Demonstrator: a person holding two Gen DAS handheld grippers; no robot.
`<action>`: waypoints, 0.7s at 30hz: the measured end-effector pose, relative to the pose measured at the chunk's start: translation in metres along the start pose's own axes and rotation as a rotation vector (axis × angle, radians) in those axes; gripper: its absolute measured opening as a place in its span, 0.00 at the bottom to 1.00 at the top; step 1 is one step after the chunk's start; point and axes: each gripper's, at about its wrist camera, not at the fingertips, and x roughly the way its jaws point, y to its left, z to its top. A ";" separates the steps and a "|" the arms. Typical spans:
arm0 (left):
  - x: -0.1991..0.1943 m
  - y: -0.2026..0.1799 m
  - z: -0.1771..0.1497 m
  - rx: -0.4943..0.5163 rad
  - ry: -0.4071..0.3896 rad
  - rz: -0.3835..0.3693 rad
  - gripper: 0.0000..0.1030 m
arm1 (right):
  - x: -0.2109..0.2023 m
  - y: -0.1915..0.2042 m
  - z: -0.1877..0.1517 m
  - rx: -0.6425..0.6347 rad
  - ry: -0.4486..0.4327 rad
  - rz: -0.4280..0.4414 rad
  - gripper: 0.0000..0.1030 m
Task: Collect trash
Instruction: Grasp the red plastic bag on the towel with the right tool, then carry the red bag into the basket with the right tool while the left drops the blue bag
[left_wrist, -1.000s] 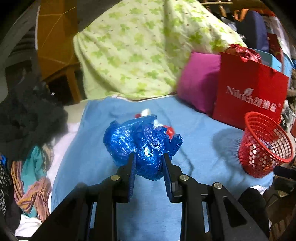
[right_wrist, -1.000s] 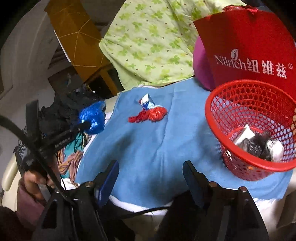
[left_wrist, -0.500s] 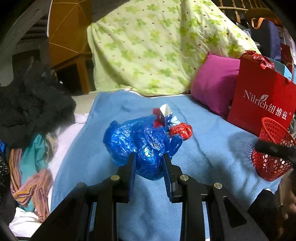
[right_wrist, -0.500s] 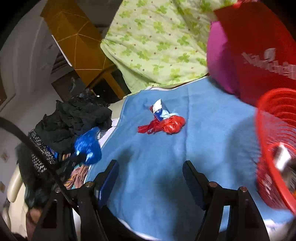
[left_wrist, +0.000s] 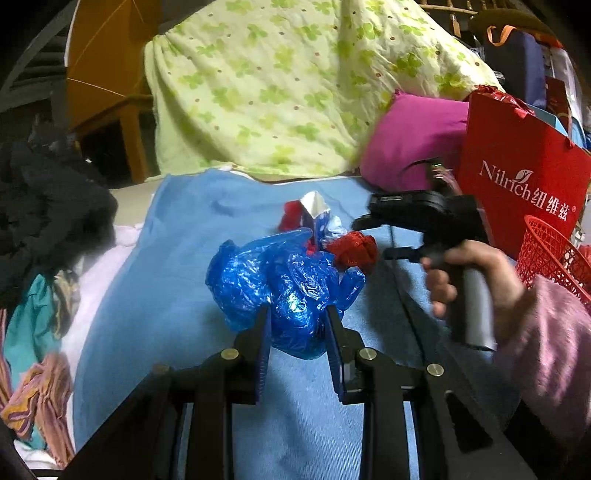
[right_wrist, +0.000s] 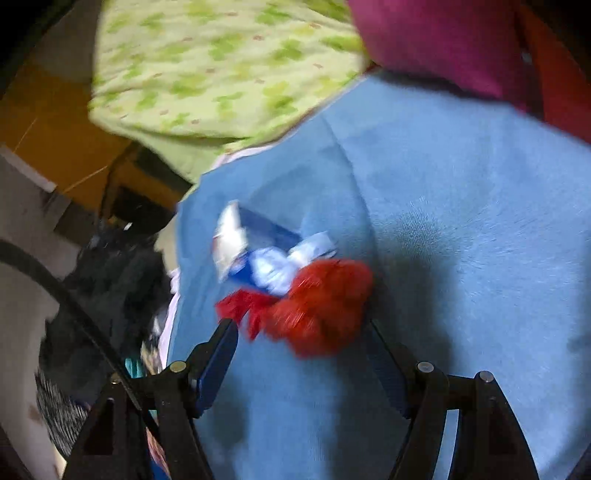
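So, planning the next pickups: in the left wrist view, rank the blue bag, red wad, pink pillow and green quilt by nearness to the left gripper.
1. Blue bag, between its fingers.
2. Red wad, just beyond, right.
3. Pink pillow, far right.
4. Green quilt, at the back.

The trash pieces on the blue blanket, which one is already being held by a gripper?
The crumpled blue plastic bag, pinched in the left gripper. The red crumpled wrapper and blue-and-white carton lie loose before the open right gripper.
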 end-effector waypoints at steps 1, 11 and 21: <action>0.003 0.001 0.001 0.000 0.001 -0.001 0.28 | 0.010 -0.002 0.003 0.012 0.013 -0.018 0.71; 0.001 -0.002 0.007 -0.007 0.020 0.047 0.28 | -0.014 0.007 -0.024 -0.085 -0.007 -0.041 0.48; -0.057 -0.047 0.023 0.046 -0.067 0.070 0.28 | -0.151 0.021 -0.083 -0.238 -0.057 0.030 0.48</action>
